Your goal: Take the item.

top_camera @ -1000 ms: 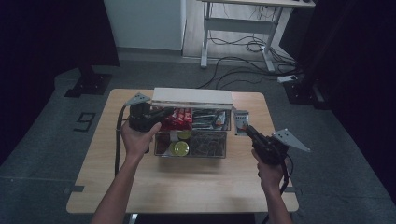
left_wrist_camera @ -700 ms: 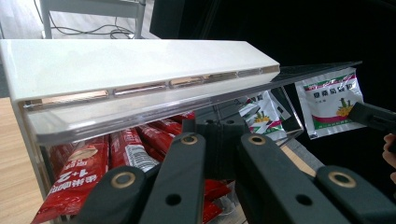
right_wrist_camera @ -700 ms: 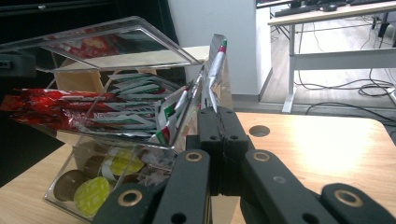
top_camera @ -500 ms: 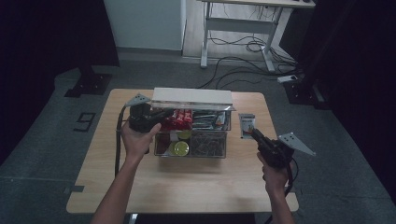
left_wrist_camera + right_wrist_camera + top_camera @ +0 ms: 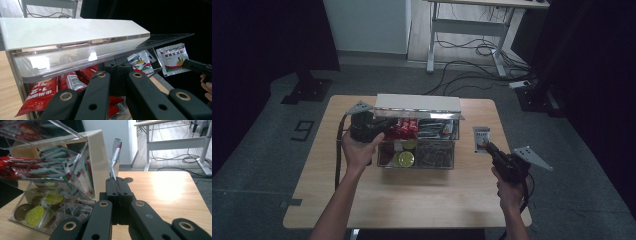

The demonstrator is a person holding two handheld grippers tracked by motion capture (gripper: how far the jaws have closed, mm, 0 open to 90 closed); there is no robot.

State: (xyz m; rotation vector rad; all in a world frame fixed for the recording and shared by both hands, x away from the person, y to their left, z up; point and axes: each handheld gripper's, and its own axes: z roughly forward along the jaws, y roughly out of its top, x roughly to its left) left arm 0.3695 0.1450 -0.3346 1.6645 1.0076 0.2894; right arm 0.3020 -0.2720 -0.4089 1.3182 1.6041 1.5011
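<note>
So the right gripper (image 5: pixel 117 181) has its jaws clamped shut on the bottom edge of a small silver sachet (image 5: pixel 115 157), which stands up on edge straight ahead of the tips. Just off to its left sits the clear organizer box (image 5: pixel 416 162), with more sachets in its upper tier and round pods lower down. Farther across, the left gripper (image 5: pixel 388 122), jaws closed with nothing in them, sits at the box's left end under the raised lid (image 5: pixel 75 33). To do this well I'd keep the pinch firm, carry the sachet above the box's side wall, and only let go once it's above the sachet tier.
</note>
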